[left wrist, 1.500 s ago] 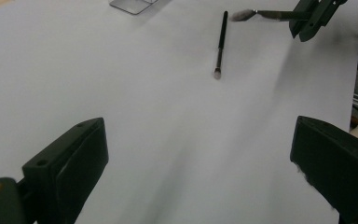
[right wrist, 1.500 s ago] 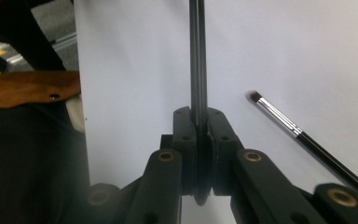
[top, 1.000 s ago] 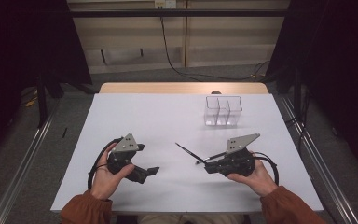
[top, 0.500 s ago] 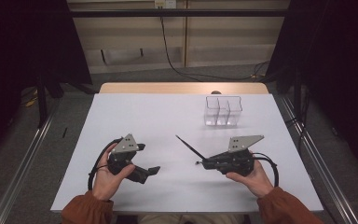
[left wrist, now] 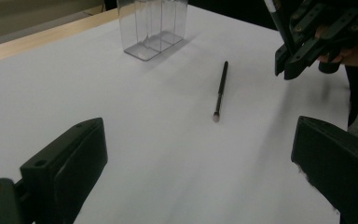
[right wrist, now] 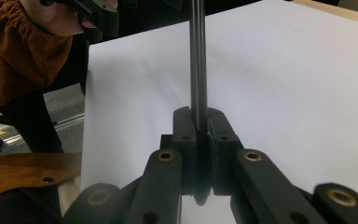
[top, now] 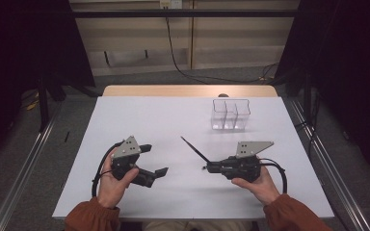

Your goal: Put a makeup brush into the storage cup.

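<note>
The black brush (top: 195, 149) sits clamped in your right tongs (top: 211, 168), its thin handle slanting up and to the left from them, just right of the middle of the high view. In the right gripper view the two pads (right wrist: 182, 135) are pressed together on the dark shaft (right wrist: 196, 56), which runs straight up the centre of the frame. Your left tongs (top: 154, 161) stand wide with nothing between them, in the lower left part of the high view, above the white tabletop (top: 173, 120). In the left gripper view a second brush (left wrist: 220, 91) lies flat on the tabletop at the centre of the frame, its pale tip toward the bottom. The clear divided box (top: 230, 115) stands upright in the upper right of the tabletop, well apart from both tongs
</note>
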A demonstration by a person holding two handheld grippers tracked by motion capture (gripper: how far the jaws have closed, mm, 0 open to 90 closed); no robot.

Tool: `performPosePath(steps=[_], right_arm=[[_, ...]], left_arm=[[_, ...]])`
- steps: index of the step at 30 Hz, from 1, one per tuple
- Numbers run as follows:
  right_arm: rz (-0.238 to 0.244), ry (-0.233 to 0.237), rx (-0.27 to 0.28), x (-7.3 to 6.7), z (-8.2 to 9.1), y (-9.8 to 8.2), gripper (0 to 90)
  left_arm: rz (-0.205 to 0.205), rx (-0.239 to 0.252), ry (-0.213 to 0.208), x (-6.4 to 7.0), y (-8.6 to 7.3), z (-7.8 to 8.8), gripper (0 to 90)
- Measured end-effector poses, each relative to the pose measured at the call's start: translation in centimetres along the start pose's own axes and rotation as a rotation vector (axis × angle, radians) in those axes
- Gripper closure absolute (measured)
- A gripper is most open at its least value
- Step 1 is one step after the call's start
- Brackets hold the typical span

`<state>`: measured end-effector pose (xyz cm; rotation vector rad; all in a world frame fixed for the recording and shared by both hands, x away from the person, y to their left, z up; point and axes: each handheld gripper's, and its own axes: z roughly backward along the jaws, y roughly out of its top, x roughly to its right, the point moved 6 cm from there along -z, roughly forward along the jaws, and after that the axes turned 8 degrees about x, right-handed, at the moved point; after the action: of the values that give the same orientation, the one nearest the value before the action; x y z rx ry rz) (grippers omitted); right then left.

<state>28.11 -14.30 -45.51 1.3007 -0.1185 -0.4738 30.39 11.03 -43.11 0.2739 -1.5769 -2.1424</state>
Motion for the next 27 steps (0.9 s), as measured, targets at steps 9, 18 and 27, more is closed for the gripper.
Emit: performPosePath(steps=[9,18,27], right_arm=[[0.004,0.011,-0.002,-0.1,-0.2,-0.1,83.9],[0.004,0.012,-0.003,-0.1,-0.3,-0.1,83.9],[0.004,0.015,-0.002,-0.2,-0.4,-0.1,83.9]], left_arm=[[-0.037,0.001,-0.027,1.2,0.3,-1.4,3.9],[-0.031,0.063,-0.05,1.8,1.2,-2.4,4.2],[-0.019,0.08,-0.091,2.3,2.1,-3.4,6.5]])
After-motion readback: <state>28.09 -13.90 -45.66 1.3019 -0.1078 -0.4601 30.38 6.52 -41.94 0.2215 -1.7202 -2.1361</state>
